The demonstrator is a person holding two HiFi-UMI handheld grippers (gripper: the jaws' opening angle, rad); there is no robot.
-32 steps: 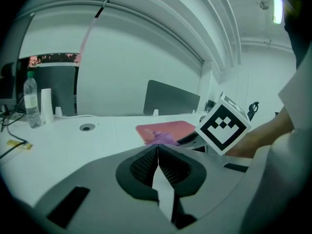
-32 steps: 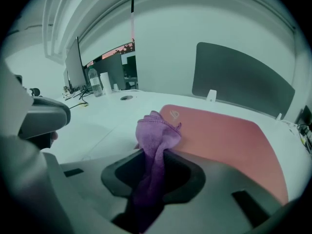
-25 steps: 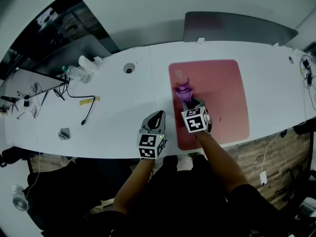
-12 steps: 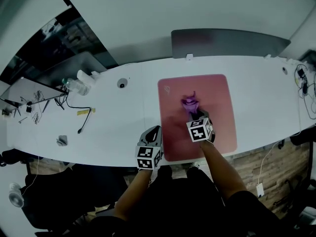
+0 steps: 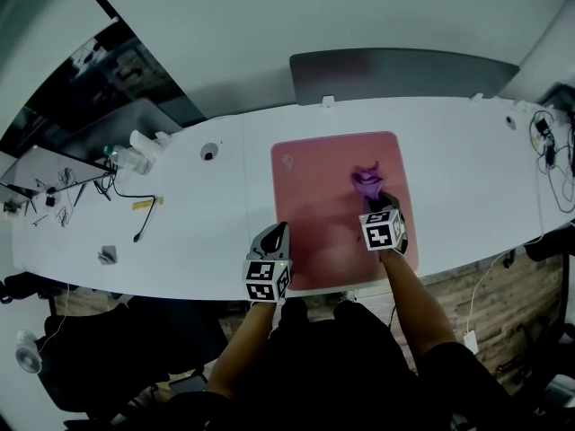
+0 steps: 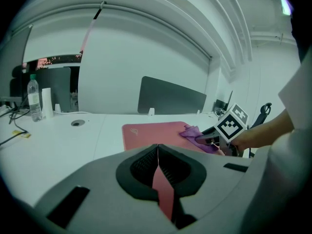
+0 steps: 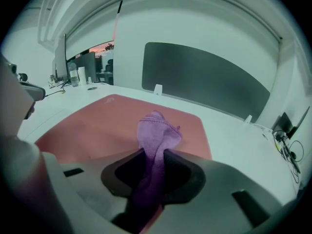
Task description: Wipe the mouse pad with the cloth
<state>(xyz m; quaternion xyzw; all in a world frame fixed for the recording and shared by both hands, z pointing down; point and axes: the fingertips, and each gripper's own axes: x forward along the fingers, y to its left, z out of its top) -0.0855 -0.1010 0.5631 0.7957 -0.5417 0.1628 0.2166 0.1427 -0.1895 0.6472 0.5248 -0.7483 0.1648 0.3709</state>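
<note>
cloth of crumpled purple fabric is pinched in the right gripper. its two dark jaws are closed on the gathered middle of the cloth, and the loose end bunches up just ahead of them. in the head view that cloth lies over the right half of the flat pink rectangular mouse pad, toward its far edge. the right gripper sits just behind it above the pad's right side.

the left gripper has its jaws pressed together with nothing between them (only a thin strip of the pink pad shows through the slit). seen from above, the left gripper is at the pad's left edge near the front corner, well apart from the cloth. whether it touches the surface cannot be told.

the pad lies flat on the long white table, with a grey partition panel standing along the far edge behind it. a clear plastic bottle and a thin black cable lie well off to the left.
</note>
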